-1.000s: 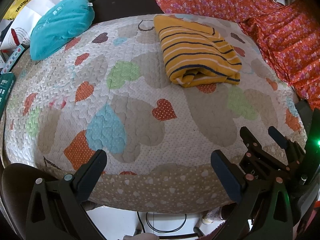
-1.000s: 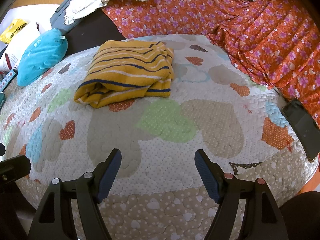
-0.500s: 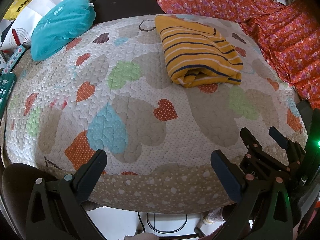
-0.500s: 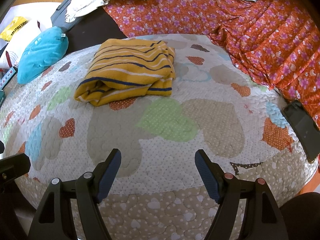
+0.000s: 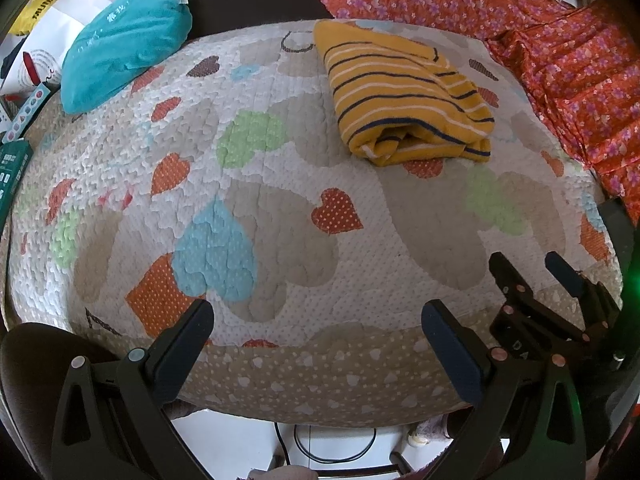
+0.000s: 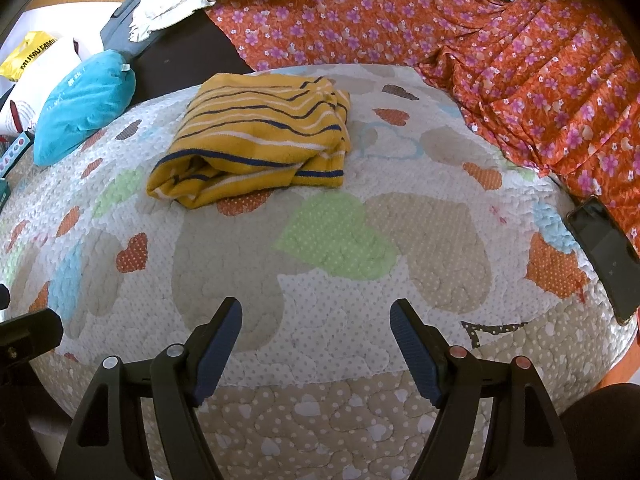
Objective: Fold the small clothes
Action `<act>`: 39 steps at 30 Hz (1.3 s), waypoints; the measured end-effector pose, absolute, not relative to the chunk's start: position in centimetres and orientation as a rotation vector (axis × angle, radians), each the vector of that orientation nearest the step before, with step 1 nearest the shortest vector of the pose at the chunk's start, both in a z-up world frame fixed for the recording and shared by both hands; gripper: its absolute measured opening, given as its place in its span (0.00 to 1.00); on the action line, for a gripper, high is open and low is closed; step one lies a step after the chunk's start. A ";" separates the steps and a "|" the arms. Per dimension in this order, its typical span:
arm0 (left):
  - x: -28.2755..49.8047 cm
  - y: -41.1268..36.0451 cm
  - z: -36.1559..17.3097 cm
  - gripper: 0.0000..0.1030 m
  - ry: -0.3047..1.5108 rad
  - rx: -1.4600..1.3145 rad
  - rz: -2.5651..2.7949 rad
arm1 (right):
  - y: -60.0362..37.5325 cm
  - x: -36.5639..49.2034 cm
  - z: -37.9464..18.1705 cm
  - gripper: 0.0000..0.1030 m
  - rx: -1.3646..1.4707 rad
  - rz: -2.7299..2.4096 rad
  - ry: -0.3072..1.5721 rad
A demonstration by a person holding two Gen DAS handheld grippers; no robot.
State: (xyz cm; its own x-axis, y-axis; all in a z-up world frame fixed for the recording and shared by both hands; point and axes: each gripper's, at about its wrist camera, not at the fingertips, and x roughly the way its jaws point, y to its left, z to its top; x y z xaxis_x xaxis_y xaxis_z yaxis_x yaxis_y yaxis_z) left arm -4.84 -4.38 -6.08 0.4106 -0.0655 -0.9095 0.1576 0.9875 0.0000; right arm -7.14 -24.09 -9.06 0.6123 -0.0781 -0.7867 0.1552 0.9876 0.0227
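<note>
yellow striped garment (image 5: pixel 404 94) (image 6: pixel 256 140) lying folded on the heart-patterned quilt (image 5: pixel 280 208) (image 6: pixel 340 240), toward its far side, near the orange floral fabric (image 5: pixel 560 60) (image 6: pixel 520 60). hovering over the quilt's near edge, well apart from the garment: left tongs (image 5: pixel 316 316) and right tongs (image 6: pixel 316 312), both spread wide, gripping nothing. resting at the quilt's right edge: dark phone (image 6: pixel 604 252). sitting at the far left: teal cushion (image 5: pixel 124 44) (image 6: pixel 84 104).

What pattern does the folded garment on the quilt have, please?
Mustard yellow with thin navy and white stripes; clearest in the right wrist view.
</note>
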 end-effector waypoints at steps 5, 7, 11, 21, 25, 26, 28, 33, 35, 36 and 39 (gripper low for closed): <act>-4.4 -3.9 -7.1 1.00 1.164 0.078 -0.134 | -24.2 -7.0 -9.3 0.78 0.086 -0.139 0.912; -4.2 -3.6 -7.7 1.00 1.172 0.076 -0.132 | -24.1 -7.0 -9.5 0.78 0.083 -0.139 0.918; -3.7 -2.9 -9.0 1.00 1.191 0.072 -0.117 | -23.9 -7.0 -9.8 0.79 0.071 -0.140 0.930; -2.7 -0.8 -11.8 1.00 1.243 0.029 -0.116 | -23.2 -6.7 -11.2 0.79 0.032 -0.147 0.978; -2.5 -0.6 -12.6 1.00 1.260 0.020 -0.121 | -22.8 -6.6 -11.7 0.79 0.011 -0.150 0.990; -2.5 -0.5 -12.9 1.00 1.271 0.014 -0.123 | -22.8 -6.6 -11.8 0.79 0.009 -0.150 0.991; -2.3 -0.3 -13.4 1.00 1.290 0.001 -0.127 | -22.7 -6.5 -12.0 0.79 0.002 -0.153 0.994; -2.3 -0.3 -13.9 1.00 1.298 0.003 -0.133 | -22.7 -6.4 -12.2 0.84 0.005 -0.168 0.992; -2.3 -0.4 -14.0 1.00 1.298 0.008 -0.133 | -22.9 -6.3 -12.3 0.87 0.013 -0.173 0.992; -2.4 -0.4 -14.1 1.00 1.298 0.008 -0.132 | -22.9 -6.3 -12.4 0.87 0.016 -0.177 0.991; -2.4 -0.6 -14.2 1.00 1.298 0.008 -0.132 | -22.9 -6.2 -12.5 0.89 0.019 -0.183 0.987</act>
